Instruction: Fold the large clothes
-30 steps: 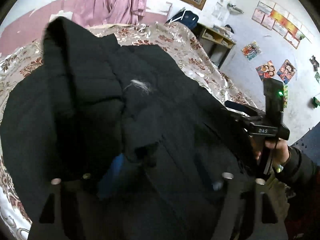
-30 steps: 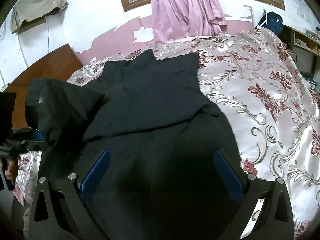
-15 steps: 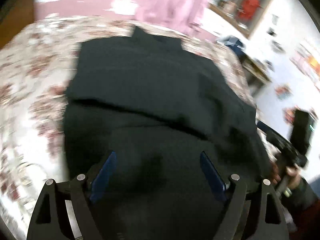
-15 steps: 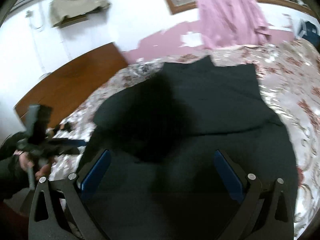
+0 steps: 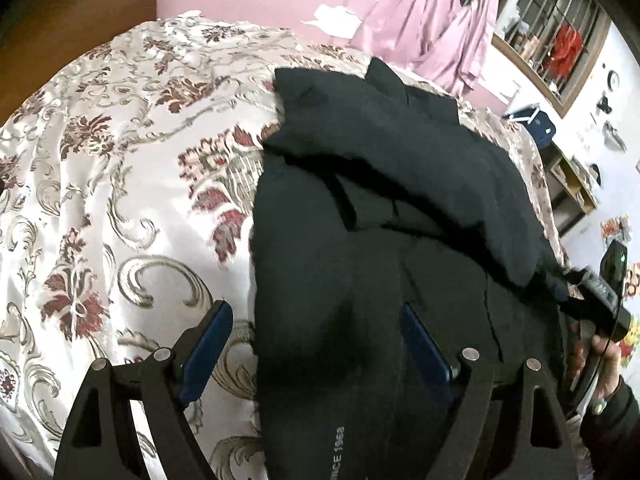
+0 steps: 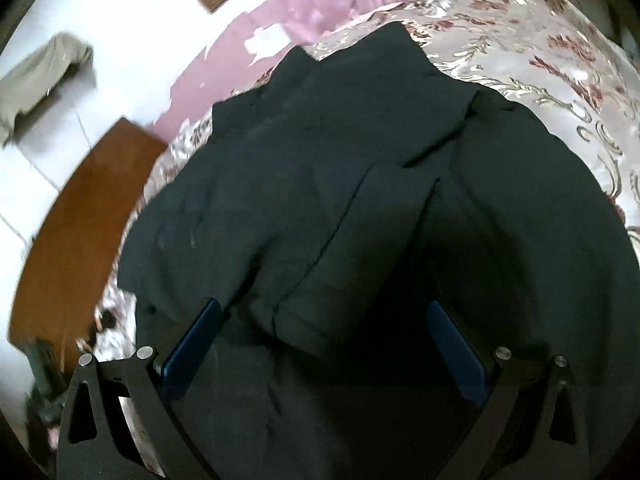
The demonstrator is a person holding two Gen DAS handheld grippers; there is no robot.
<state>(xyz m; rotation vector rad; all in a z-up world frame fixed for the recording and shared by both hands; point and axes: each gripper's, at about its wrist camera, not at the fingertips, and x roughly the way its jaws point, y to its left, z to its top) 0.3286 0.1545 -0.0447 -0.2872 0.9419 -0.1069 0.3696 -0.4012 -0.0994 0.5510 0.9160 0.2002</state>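
Observation:
A large black padded jacket (image 5: 380, 208) lies folded on the floral bedspread (image 5: 120, 160); it also fills the right wrist view (image 6: 360, 200), with a sleeve folded across its front. My left gripper (image 5: 316, 344) is open and empty, hovering over the jacket's near left edge. My right gripper (image 6: 324, 344) is open and empty above the jacket's near part. The right gripper's body and the hand holding it show at the right edge of the left wrist view (image 5: 600, 300).
A pink cloth (image 5: 440, 24) hangs on the wall behind the bed. A wooden headboard (image 6: 80, 220) stands at the left. A shelf with a blue bag (image 5: 536, 124) is at the far right. Bare bedspread (image 6: 560, 60) lies right of the jacket.
The left gripper let go of the raised jacket part, which now lies flat, and swung left over the jacket's left edge. The right gripper shifted and tilted over the jacket.

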